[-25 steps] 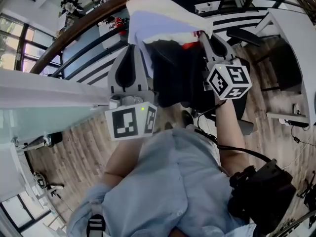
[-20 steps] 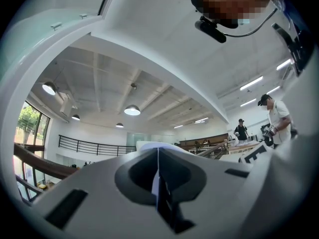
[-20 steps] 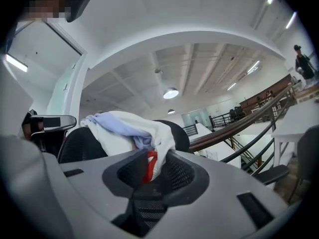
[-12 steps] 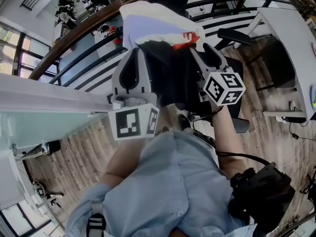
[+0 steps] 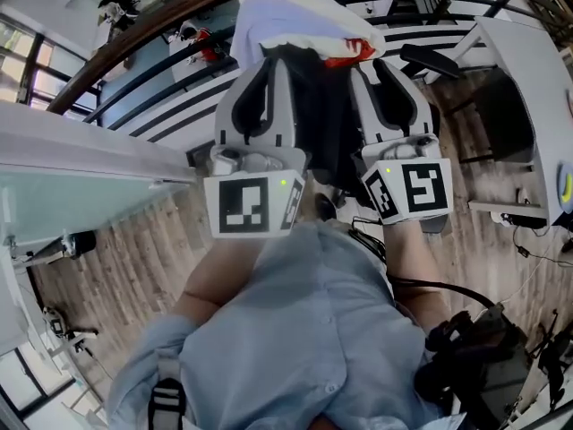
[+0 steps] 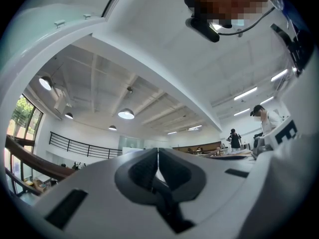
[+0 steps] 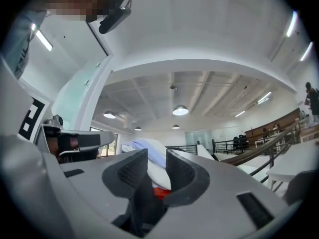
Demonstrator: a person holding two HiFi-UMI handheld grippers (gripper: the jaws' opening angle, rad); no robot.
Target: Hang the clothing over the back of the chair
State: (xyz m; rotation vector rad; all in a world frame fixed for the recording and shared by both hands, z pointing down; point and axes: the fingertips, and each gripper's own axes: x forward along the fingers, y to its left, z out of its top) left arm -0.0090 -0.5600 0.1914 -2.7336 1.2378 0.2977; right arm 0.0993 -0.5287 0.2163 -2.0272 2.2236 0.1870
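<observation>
Where wood flooring (image 5: 112,262) spreads under the chair (image 5: 324,141), a railing (image 5: 116,50) curves past.

The clothing (image 5: 291,16), at twelve o'clock in the head view, is soft matt cloth, white and pale lilac with a red patch. The chair (image 5: 324,110) back beneath it looks like dark matt fabric. The floor (image 5: 134,258), at eight o'clock, is dull wood plank. The left hand-held gripper (image 5: 271,61) has a smooth matt grey plastic shell.

White clothing (image 5: 291,21) drapes, it seems, over the black chair back (image 5: 324,119).
</observation>
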